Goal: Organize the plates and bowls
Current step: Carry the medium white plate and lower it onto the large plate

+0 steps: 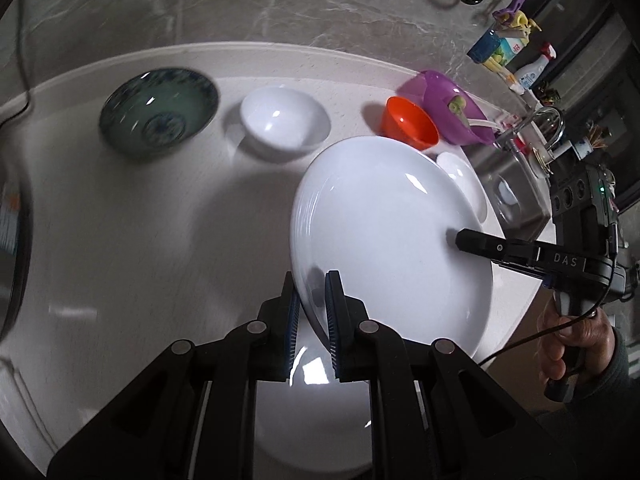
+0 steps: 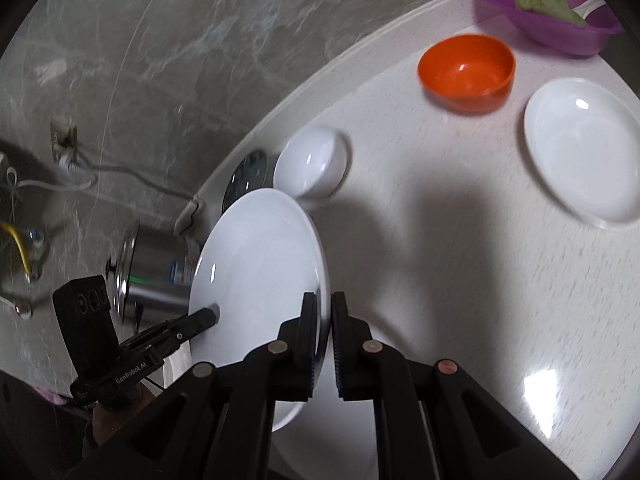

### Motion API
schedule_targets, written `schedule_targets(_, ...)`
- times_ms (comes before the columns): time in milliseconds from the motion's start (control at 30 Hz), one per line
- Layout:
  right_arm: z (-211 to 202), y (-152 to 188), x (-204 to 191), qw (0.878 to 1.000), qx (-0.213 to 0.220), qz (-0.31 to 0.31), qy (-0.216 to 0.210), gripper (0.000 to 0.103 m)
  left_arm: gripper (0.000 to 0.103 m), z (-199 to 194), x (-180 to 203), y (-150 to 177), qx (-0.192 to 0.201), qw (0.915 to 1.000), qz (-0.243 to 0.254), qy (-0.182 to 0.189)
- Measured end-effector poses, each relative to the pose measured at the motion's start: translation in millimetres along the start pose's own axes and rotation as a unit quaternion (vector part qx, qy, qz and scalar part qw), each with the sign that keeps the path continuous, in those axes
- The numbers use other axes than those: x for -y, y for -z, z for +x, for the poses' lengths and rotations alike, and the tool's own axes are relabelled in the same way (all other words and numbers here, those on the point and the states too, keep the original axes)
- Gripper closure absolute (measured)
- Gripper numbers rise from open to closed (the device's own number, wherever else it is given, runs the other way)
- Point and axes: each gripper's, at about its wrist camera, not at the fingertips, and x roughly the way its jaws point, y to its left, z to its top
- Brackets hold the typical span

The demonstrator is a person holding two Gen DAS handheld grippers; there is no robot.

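- Pads of the left hand-held gripper (image 1: 312, 316) are pinching the near rim of a large white plate (image 1: 384, 240), jaws narrowed onto it.
- The right hand-held gripper (image 2: 325, 336) is clamping the same plate (image 2: 256, 264) on its opposite rim, jaws nearly together on the edge.
- The plate is hanging tilted between the two grippers, clear of the pale round surface (image 1: 160, 220).
- Another white plate (image 1: 312, 420) is lying flat on the surface just under the held one.
- A hand (image 1: 568, 340) is gripping the right gripper's handle at the surface's edge.
- A smaller white dish (image 2: 584, 152) is resting on the surface past the held plate.
- Farther back, a white bowl (image 1: 284, 120) is sitting between a blue-green patterned bowl (image 1: 160, 112) and an orange bowl (image 1: 408, 124).
- A purple bowl (image 1: 452, 108) holding green pieces is sitting just behind the orange one.
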Motion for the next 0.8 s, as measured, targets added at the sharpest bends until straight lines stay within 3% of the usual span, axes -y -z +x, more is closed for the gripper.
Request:
schedule_targets(367, 26, 60, -5, 0.998, -0.06, 0.0, 0.016, 0.094, 0.092, -2, -32, 94, -0.043, 0.9987, -0.026, -0.001)
schedule_targets(800, 43, 84, 9, 0.996, -0.083, -0.009, 0.041, 0.094, 0.092, 17, -32, 127, -0.065, 0.9978, 0.0, -0.008)
